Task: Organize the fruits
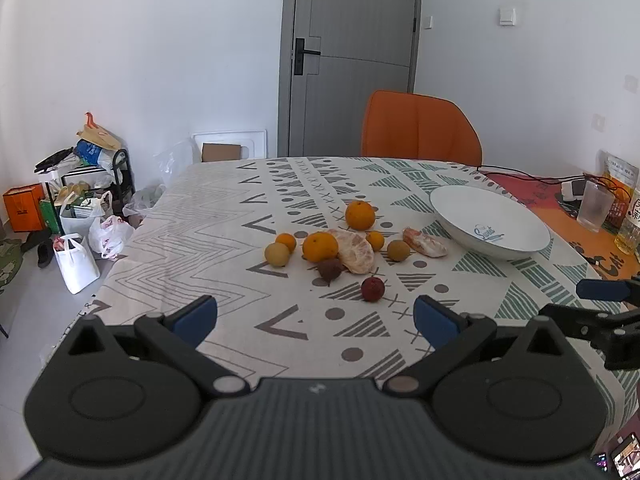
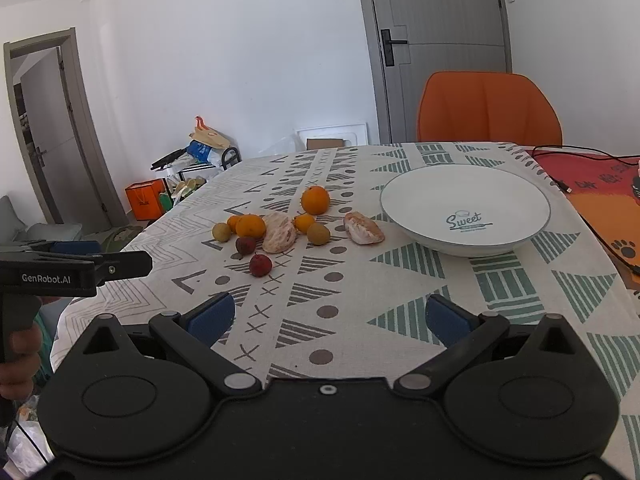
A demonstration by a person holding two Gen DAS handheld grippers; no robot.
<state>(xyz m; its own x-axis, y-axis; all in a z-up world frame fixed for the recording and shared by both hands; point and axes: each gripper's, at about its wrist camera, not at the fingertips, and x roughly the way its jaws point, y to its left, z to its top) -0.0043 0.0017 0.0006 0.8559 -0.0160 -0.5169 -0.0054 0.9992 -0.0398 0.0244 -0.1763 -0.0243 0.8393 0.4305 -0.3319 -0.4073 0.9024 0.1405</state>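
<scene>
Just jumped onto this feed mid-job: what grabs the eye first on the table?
A loose cluster of small fruits, oranges, peeled citrus pieces and dark red ones, lies mid-table on the patterned tablecloth. Right of it sits an empty white bowl printed "Sweet". Both the left gripper and right gripper hover open, short of the fruit.

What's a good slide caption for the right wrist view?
Open right hand-held gripper faces scattered fruit beside an empty white bowl.
</scene>
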